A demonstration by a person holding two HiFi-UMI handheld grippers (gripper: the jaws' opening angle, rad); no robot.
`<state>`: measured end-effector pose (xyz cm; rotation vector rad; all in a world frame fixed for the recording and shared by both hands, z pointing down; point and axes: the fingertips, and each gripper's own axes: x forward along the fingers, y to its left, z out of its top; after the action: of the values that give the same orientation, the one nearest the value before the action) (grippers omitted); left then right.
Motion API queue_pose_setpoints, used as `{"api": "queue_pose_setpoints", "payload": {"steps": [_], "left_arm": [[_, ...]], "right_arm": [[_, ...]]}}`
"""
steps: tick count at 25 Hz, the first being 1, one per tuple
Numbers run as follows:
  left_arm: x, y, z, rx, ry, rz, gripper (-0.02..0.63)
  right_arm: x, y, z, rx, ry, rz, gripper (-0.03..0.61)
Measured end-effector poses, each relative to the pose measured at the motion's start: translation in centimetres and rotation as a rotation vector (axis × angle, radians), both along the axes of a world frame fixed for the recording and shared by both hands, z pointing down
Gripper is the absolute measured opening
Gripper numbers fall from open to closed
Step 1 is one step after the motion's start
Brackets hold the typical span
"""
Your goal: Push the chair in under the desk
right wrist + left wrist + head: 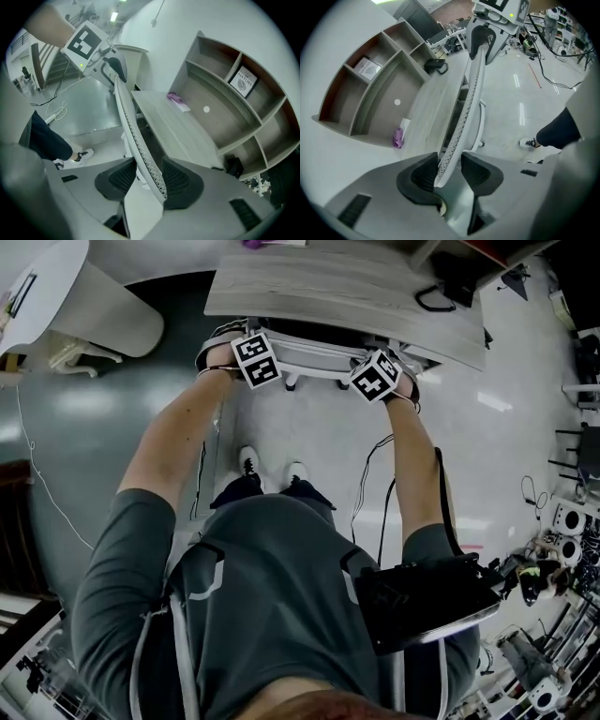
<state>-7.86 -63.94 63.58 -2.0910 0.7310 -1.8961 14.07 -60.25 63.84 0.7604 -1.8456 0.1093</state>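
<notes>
The white mesh-backed chair (319, 357) stands tucked against the front edge of the pale wooden desk (356, 287), and only its backrest top shows in the head view. My left gripper (251, 351) sits on the backrest's left end and my right gripper (380, 371) on its right end. In the left gripper view the backrest rim (471, 93) fills the gap of the left gripper (449, 166), whose pads close on it. In the right gripper view the rim (131, 126) leans on one pad of the right gripper (144, 176), with a gap at the other pad.
A wooden shelf unit (370, 89) stands on the desk (426, 117), with a purple item (398, 137) and a black object (435, 65) on the top. A white rounded counter (84, 306) is at the left. Cables (370, 493) and my shoes (272, 470) lie behind the chair; equipment (553, 549) crowds the right.
</notes>
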Motion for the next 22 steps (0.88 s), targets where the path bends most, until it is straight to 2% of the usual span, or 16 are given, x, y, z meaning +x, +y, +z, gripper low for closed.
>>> {"api": "queue_pose_setpoints", "payload": {"steps": [4,11,16,19,20,22], "left_arm": [[0.0,-1.0,-0.2,-0.022,0.01,0.01,0.16],[-0.1,-0.6,-0.3,-0.053,0.07,0.078,0.16],[0.0,1.1,-3.3,-0.013,0.169,0.131,0.15],[0.0,1.5,-5.7,0.026,0.254,0.128,0.137],[0.1,1.7,-6.6,0.043,0.292,0.124,0.111],[0.2,2.0,-8.4,0.082,0.36,0.119,0.1]], "right_arm": [[0.1,-0.9,-0.1,-0.02,0.007,0.012,0.186],[-0.2,-0.7,-0.2,0.014,0.008,0.015,0.201],[-1.0,1.4,-2.3,-0.02,-0.056,0.03,0.213],[-1.3,2.1,-5.0,0.026,-0.092,0.07,0.212],[-1.5,2.3,-6.0,0.046,-0.122,0.099,0.212],[-1.9,2.5,-8.2,0.088,-0.213,0.164,0.209]]}}
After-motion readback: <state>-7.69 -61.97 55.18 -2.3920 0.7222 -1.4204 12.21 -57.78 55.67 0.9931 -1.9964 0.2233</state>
